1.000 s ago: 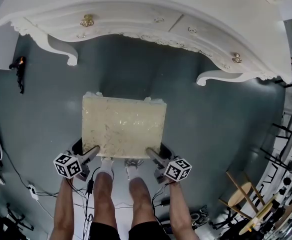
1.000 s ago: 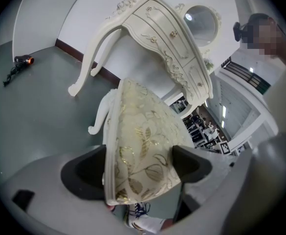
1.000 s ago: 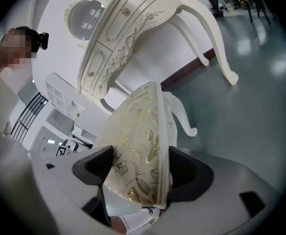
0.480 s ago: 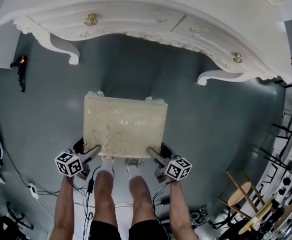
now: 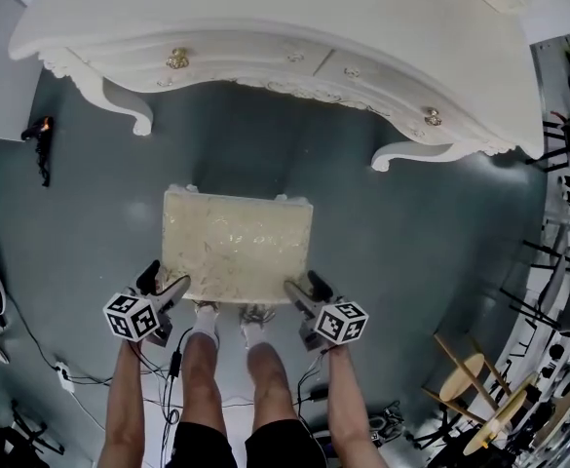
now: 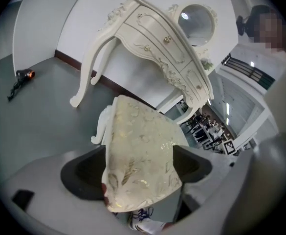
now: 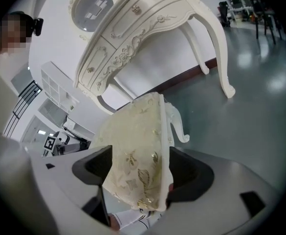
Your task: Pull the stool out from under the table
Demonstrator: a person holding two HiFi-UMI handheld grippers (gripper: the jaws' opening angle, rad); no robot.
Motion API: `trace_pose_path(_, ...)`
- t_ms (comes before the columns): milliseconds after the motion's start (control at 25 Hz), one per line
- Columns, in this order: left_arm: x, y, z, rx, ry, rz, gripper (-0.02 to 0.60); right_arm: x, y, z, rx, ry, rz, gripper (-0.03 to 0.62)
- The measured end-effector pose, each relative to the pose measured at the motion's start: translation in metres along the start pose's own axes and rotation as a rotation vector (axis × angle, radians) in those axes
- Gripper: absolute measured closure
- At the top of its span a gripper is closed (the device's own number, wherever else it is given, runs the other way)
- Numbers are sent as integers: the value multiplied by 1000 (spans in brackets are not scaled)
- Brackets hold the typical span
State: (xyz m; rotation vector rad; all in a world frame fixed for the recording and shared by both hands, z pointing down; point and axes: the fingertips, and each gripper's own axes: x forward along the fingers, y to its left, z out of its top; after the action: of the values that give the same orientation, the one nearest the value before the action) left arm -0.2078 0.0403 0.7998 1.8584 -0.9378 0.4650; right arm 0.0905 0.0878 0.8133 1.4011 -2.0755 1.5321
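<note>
Stool [image 5: 238, 244] stood clear of table [image 5: 265, 18], just ahead of the fingers, long axis spanning left gripper [image 5: 174, 289] to right gripper [image 5: 292, 296], each clamped on a near seat corner.

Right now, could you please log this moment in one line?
stool: clear of table; left gripper: shut on stool; right gripper: shut on stool

Cream, gold-patterned stool [image 5: 238, 245] on white curved legs stands upright, each near corner clamped between jaws, the white table [image 5: 294, 27] beyond them.
</note>
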Motion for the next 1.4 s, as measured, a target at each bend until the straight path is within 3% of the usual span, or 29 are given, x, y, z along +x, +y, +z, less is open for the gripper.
trace_pose_path(200,-20,-43,53,174,-10,40,164,-20,38,53,-125,-27,-25,224)
trace_pose_path(440,-65,-112,142,385,-98,105,166,-65,102,153,-315,-133,-69,224)
trace_pose_path(760,-162,-246,267,583,-323,171,167,-165,219,275,-489,-330,-77,245)
trace_pose_path(880,-192,-297,300,629,-400,167,170,-210,252,313,-576,-423,-132,367)
trace_pose_path(1040,-234,-350,325,675,-474,194,180,-265,295,342,-638,-490,-150,391)
trace_pose_path(1160,-265,-388,340,712,-523,200,241,-303,326,362,-691,-540,-164,422)
trace_pose_path(1400,-317,-452,363,773,-625,196,296,-363,379,389,-729,-647,-166,479)
